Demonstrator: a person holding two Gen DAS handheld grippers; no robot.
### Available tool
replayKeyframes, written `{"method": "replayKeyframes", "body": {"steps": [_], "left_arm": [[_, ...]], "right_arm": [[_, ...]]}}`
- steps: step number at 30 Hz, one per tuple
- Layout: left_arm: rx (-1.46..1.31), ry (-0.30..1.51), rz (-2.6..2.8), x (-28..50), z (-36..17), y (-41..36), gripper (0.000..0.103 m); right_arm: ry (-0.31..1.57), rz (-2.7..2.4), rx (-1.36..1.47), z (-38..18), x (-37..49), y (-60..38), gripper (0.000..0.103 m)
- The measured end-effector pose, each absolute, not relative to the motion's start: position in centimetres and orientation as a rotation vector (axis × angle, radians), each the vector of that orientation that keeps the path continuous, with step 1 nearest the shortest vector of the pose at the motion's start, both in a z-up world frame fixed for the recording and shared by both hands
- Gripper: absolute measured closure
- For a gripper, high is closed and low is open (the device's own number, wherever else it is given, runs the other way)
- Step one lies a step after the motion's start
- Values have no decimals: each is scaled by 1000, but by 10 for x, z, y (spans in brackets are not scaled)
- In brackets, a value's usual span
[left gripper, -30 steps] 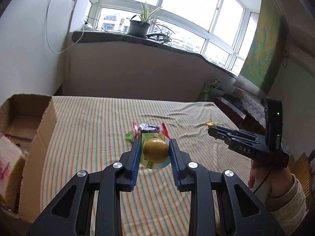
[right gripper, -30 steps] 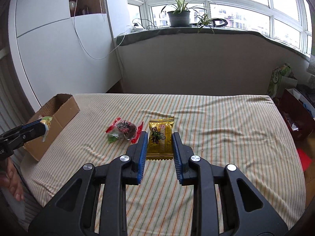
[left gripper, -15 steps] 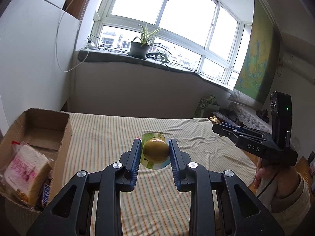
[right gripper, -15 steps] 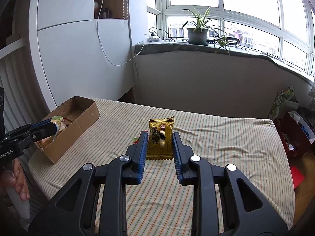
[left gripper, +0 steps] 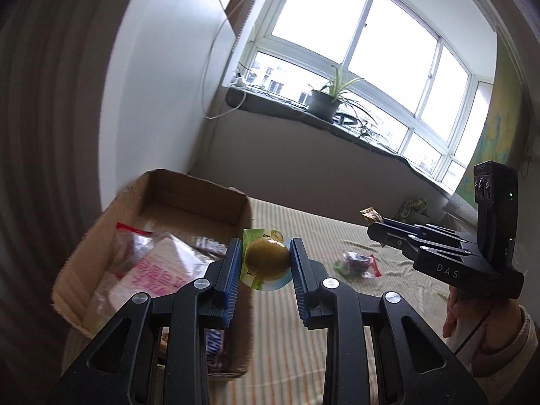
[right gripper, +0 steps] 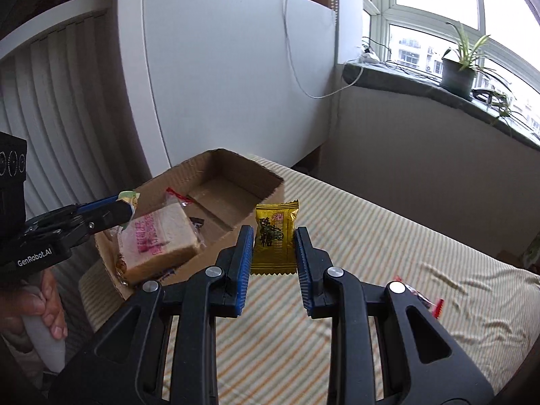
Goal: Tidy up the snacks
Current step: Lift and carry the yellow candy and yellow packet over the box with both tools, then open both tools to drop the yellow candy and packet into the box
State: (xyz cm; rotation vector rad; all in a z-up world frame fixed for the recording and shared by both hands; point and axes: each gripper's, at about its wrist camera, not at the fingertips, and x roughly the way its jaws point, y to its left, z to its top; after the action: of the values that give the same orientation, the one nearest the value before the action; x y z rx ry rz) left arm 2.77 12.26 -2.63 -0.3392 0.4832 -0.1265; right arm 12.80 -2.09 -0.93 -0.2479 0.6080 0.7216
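Left gripper (left gripper: 266,263): jaws partly closed, blue pads pinching a round yellow-green jelly cup (left gripper: 267,263) by its sides; the cup's film lid flares out above and below the pads. The cup is held in the air at the box's (left gripper: 158,185) right wall, roughly over the rim. In the right wrist view the same gripper (right gripper: 130,204) shows from the side, its tip with the cup's green edge poised over the box's near-left part.

Right gripper (right gripper: 274,246): jaws narrowed to the packet's width, pinching a gold candy packet (right gripper: 275,239) upright by its two long edges. It hangs above the striped cloth (right gripper: 388,243), just right of the box's (right gripper: 236,162) right wall, outside the box. From the left wrist view this gripper (left gripper: 374,227) sits well to the right of the left one, gold wrapper at its tip.

Box contents: wrapped bread slice (right gripper: 158,239) with pink print fills the near half; a dark bar wrapper (left gripper: 214,347) lies along the near right wall. The far half shows bare cardboard floor.

Box stands at the cloth's left edge, beside the white wall. One red-ended wrapped candy (left gripper: 357,263) lies on the cloth between the grippers. Cloth to the right is wrinkled.
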Motion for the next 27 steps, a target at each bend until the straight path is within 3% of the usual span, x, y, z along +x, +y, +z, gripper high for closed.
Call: {"method": "replayKeyframes", "body": {"steps": [7, 21, 22, 23, 25, 27], "left_arm": [[-374, 497, -3, 24, -37, 174, 76], [-328, 488, 6, 55, -29, 186, 76], [-329, 494, 5, 60, -31, 187, 75], [-331, 505, 0, 64, -33, 186, 72], [-325, 545, 3, 73, -42, 186, 67], [-324, 568, 42, 74, -48, 186, 40]], "right_arm": [[600, 835, -298, -15, 116, 39, 77], [571, 833, -364, -22, 162, 84, 77], [599, 834, -372, -29, 168, 87, 68], [614, 823, -375, -34, 172, 88, 52], [616, 820, -346, -40, 172, 78, 47], [633, 807, -331, -47, 171, 69, 46]]}}
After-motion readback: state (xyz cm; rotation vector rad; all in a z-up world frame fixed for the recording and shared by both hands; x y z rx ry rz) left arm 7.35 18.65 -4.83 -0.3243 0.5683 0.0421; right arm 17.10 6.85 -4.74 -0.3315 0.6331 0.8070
